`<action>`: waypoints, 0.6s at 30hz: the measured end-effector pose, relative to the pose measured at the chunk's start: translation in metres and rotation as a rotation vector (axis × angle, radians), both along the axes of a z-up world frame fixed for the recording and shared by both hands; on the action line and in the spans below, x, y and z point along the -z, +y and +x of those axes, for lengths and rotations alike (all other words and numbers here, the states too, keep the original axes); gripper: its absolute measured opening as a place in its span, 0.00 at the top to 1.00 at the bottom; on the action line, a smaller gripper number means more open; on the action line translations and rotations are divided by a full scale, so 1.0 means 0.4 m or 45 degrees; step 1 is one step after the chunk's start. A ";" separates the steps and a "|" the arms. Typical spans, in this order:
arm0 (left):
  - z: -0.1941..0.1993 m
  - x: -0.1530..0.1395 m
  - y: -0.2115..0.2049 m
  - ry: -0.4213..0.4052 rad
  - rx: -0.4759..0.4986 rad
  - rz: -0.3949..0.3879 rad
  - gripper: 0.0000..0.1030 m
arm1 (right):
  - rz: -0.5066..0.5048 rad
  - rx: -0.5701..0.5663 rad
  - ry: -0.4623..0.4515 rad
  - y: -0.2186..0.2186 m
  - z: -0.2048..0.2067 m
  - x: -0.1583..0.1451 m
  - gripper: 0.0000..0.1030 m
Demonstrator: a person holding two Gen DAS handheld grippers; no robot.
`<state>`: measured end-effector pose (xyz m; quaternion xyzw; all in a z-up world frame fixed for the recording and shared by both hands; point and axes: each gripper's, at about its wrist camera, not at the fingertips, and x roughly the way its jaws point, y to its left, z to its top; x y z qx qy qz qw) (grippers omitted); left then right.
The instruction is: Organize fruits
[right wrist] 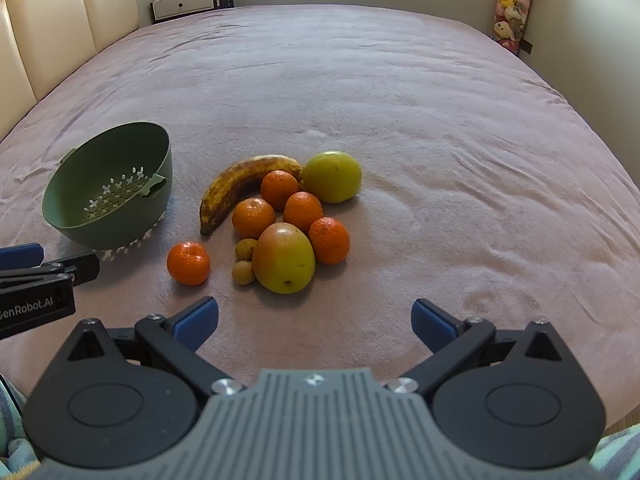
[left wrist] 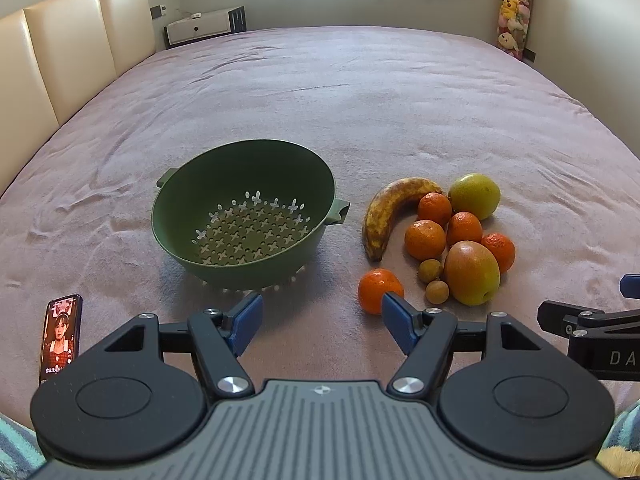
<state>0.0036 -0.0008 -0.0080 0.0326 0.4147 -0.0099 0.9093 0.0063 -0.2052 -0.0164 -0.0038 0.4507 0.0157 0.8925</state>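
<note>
Bed [left wrist: 360, 92] (colander [left wrist: 240, 184], fruits [left wrist: 440, 236], phone [left wrist: 60, 336])

lit phone [left wrist: 61, 336] on mauve bedspread [left wrist: 320, 92], cream headboard [left wrist: 80, 40], plush toys [left wrist: 514, 12] in corner

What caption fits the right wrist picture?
Open right gripper faces a fruit pile beside an empty green colander.

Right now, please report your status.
Left gripper and right gripper open, empty. Fruits piled on bed, colander empty. Nothing in the way.
</note>
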 end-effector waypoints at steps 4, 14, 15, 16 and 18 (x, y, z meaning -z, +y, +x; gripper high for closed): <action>0.000 0.000 0.000 0.000 0.001 -0.001 0.22 | -0.002 -0.002 -0.002 0.001 0.000 -0.001 0.04; -0.004 0.002 0.008 0.003 -0.001 -0.001 0.22 | -0.005 -0.005 -0.008 0.006 -0.001 -0.005 0.04; -0.006 0.002 0.010 0.003 -0.001 -0.001 0.22 | -0.005 -0.005 -0.008 0.005 -0.002 -0.005 0.04; -0.006 0.002 0.010 0.004 -0.001 -0.001 0.22 | -0.005 -0.005 -0.008 0.005 -0.002 -0.004 0.04; -0.007 0.003 0.012 0.004 -0.001 0.000 0.22 | -0.004 -0.004 -0.008 0.006 -0.001 -0.004 0.04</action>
